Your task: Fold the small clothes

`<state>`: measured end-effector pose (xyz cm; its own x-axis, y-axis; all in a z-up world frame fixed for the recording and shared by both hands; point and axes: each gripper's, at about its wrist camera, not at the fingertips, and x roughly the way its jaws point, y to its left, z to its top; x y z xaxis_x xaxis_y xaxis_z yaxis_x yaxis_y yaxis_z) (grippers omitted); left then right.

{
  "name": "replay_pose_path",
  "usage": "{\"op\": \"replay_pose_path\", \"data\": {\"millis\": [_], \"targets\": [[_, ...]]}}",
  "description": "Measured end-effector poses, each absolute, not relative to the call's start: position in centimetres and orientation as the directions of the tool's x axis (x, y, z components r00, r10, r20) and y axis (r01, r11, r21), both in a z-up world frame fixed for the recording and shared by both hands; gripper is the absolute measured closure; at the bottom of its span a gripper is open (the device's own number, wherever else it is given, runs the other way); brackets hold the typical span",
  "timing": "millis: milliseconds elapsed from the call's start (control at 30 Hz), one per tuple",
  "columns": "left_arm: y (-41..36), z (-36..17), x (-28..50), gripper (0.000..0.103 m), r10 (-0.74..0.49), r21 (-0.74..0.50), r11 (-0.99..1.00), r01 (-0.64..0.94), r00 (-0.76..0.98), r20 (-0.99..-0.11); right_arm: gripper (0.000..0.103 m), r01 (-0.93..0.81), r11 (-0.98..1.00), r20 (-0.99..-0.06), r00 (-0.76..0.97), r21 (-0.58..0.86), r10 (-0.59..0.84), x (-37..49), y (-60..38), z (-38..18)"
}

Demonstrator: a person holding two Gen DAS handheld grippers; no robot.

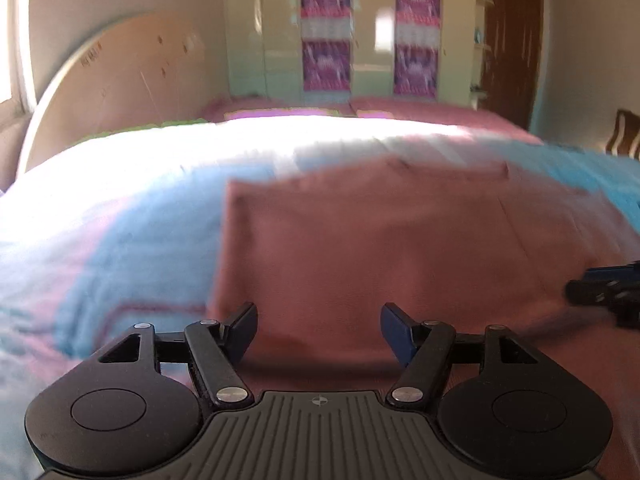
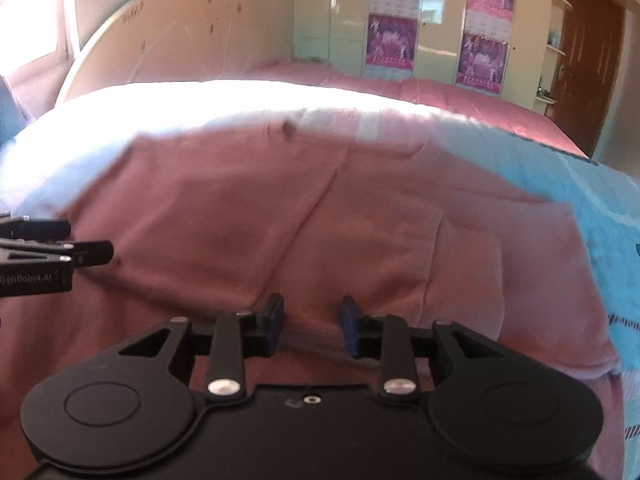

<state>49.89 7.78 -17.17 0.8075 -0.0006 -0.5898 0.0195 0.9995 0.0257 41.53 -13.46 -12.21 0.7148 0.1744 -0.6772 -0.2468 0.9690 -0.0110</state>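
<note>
A dusty-pink garment (image 1: 400,240) lies spread flat on the bed, with a straight left edge and some creases; it also fills the middle of the right wrist view (image 2: 280,216). My left gripper (image 1: 318,322) is open and empty, low over the garment's near left part. My right gripper (image 2: 311,322) is open with a narrower gap, empty, over the garment's near edge. Each gripper shows in the other's view: the right one at the right edge of the left wrist view (image 1: 608,292), the left one at the left edge of the right wrist view (image 2: 52,248).
The bed has a pale blue and pink sheet (image 1: 120,232) and a pink blanket (image 2: 460,100) at the far end. A curved headboard (image 1: 120,80) stands at the left. Wardrobes with purple posters (image 1: 326,32) and a brown door (image 2: 588,60) are behind.
</note>
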Motion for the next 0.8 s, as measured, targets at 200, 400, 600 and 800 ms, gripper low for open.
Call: {"op": "replay_pose_path", "data": {"millis": [200,400,600,800], "targets": [[11.0,-17.8,58.9,0.036,-0.004,-0.03,0.999,-0.021,0.763,-0.647,0.095,-0.116,0.993,-0.658,0.746,0.026,0.104,47.6,-15.5,-11.1],[11.4,-18.2,67.4,0.02,-0.021,-0.005,1.0,0.024,0.715,-0.699,0.097,-0.101,0.995,-0.708,0.704,-0.019,0.058,52.4,-15.7,-13.2],[4.9,-17.0,61.8,0.02,-0.176,-0.084,0.984,0.159,0.753,-0.634,0.082,-0.178,0.981,-0.639,0.746,0.083,0.189,50.2,-13.2,-11.5],[2.8,-19.3,60.5,0.02,-0.08,0.017,0.992,0.122,0.742,-0.665,0.084,-0.194,0.981,-0.704,0.695,0.014,0.147,50.0,-12.9,-13.4]]}}
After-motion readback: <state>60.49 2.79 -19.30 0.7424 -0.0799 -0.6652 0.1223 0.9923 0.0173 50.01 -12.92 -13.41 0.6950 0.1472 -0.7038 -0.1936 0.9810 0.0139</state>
